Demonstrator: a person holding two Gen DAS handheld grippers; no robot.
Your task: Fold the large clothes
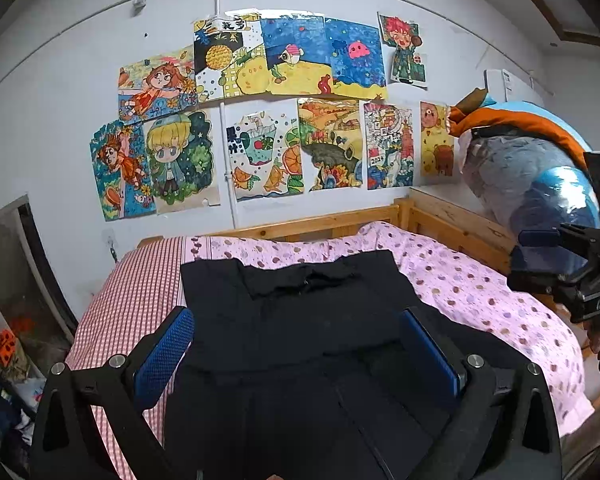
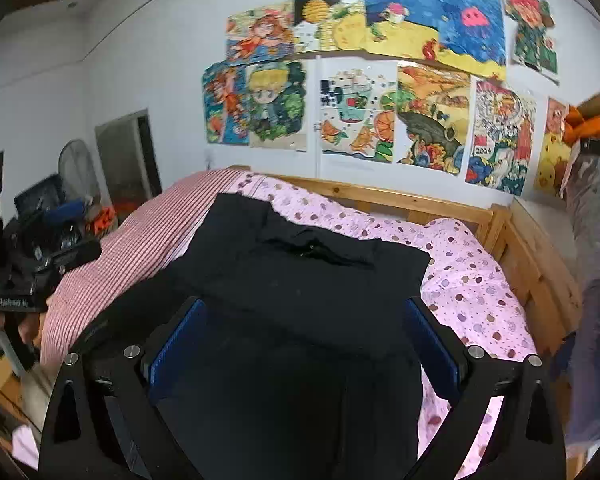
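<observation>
Both wide-open, empty hand-held grippers point(image 1: 296, 344) point(image 2: 304, 340) hover over black garment point(image 1: 300, 320) on pink bedspread point(image 1: 480, 300).

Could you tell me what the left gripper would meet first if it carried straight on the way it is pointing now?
Most likely the black garment spread on the bed: it fills the view between the open left gripper fingers and ahead of them. Depth is unclear, so whether it would touch the near or far part is hard to tell.

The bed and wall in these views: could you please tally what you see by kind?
Black garment: 1
Bed covers, pink dotted and red checked: 2
Open grippers, left and right: 2
Wall drawings: 11
Total: 16
</observation>
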